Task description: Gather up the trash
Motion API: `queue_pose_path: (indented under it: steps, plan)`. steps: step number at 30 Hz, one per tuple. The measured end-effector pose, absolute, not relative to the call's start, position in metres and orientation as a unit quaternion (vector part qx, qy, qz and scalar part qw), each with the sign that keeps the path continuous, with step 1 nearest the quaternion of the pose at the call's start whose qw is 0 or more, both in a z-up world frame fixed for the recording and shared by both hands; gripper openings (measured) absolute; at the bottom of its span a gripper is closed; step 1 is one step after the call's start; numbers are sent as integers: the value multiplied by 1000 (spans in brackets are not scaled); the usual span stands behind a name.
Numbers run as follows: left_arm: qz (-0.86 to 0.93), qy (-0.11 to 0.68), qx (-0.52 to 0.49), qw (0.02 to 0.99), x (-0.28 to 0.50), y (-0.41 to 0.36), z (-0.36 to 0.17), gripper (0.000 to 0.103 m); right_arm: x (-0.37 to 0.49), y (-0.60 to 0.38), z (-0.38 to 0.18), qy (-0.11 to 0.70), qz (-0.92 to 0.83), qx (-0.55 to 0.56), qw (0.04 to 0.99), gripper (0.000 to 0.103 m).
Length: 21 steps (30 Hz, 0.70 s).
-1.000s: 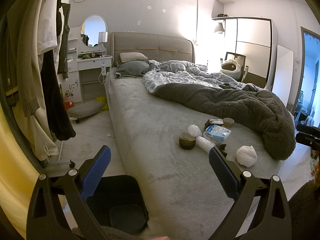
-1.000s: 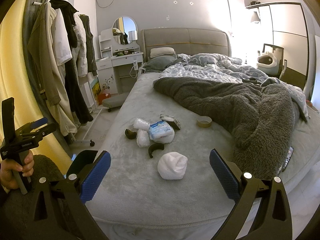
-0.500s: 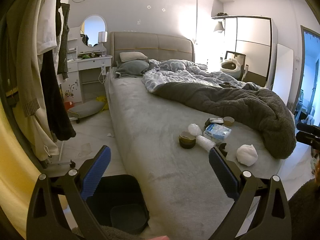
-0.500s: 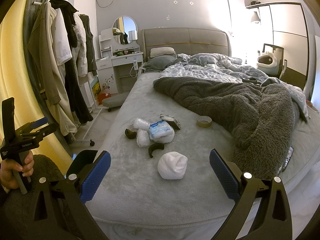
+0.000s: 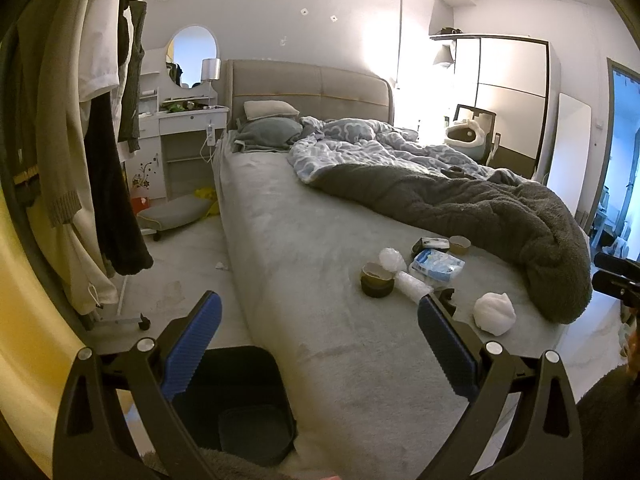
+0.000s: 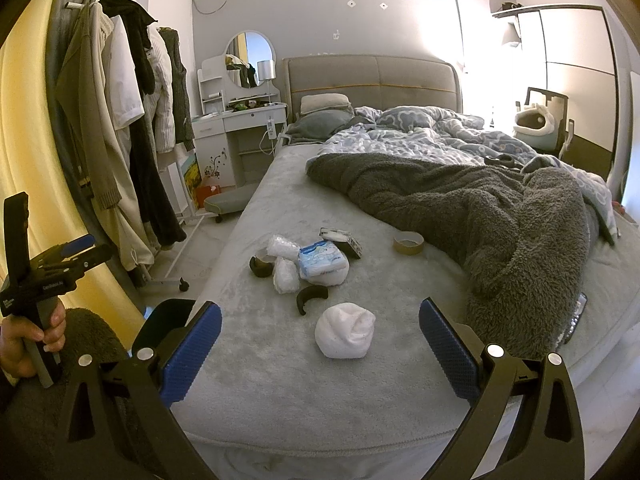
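Trash lies in a cluster on the grey bed [image 6: 288, 384]: a white crumpled wad [image 6: 345, 336] [image 5: 494, 313] nearest the foot, a curved black piece [image 6: 309, 297], two clear crumpled plastic bags [image 6: 285, 275], a blue-and-white packet [image 6: 323, 259] [image 5: 438, 265], a dark tape roll [image 5: 376, 280] [image 6: 261, 266], a brown tape roll [image 6: 408, 243] and a small dark box [image 6: 342, 240]. A black bin [image 5: 236, 400] stands on the floor at the bed's corner. My right gripper [image 6: 320, 354] hangs open above the foot of the bed, just short of the wad. My left gripper [image 5: 320, 350] is open over the bin and bed edge.
A dark fleece blanket [image 6: 500, 216] and a blue patterned duvet [image 6: 432, 132] cover the bed's right side. A clothes rack with hanging coats [image 6: 120, 140] on wheels stands left of the bed. A white dressing table [image 6: 236, 128] and a low cushion [image 5: 172, 212] sit beyond it.
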<state>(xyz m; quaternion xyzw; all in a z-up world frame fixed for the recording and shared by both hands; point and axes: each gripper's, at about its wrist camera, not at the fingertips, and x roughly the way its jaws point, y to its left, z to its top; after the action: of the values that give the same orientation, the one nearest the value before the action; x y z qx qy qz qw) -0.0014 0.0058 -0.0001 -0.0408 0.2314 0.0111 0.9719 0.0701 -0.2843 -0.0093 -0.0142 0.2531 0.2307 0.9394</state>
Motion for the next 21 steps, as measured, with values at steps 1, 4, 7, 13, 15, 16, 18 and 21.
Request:
queue_pose_path:
  steps: [1,4,7,13,15,16,18,21]
  plan:
    - [10,231,-40,972,-2,6,0,100,70,-284,-9,253,231,-14,939,100]
    - [3,229,-39,973,-3,6,1,100,70,-284,-10,253,231,-15,939,100]
    - [-7,228,-41,973,-3,6,1,100,70,-284,-10,253,231,-16,939,100]
    - [-13,239,-39,970,0,1,2,100,70,-283,-10,253,230,-15,939,100]
    - [-15,238,-41,970,0,2,3,100,70,-283,-10,253,230,-15,939,100]
    - [-16,238,-42,970,0,1,3,100,70,-283,-10,254,231,-15,939,100]
    - [-18,239,-42,970,1,1,3,100,70,-282,-10,253,230,-15,939,100]
    - [-25,239,-42,970,2,0,2,100,70,-282,-10,254,230,-16,939,100]
